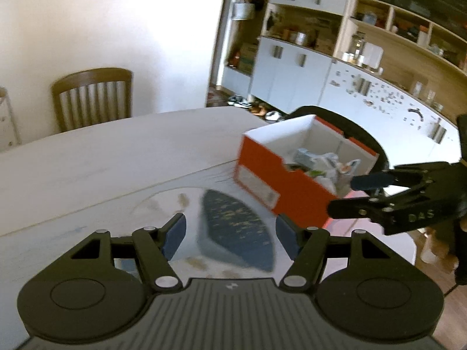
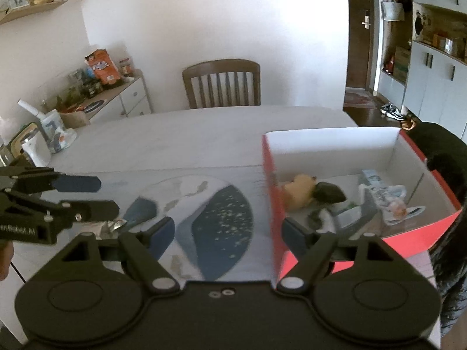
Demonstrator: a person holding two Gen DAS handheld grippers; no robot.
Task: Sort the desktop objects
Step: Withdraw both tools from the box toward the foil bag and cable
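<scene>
box: we see an orange box [image 2: 359,192] open-topped on the table [image 2: 186,134], right of the left hand-held gripper [image 1: 230,234], long axis running away from it | writing: "DAS" on the right hand-held gripper [image 1: 347,197], label [image 1: 256,188] unreadable | both spread wide, holding nothing

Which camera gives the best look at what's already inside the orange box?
The right wrist view: it looks down into the orange box, showing a tan object, a dark object and wrappers. The left wrist view sees the box from the side, blurred, with only some wrappers showing above its wall.
</scene>
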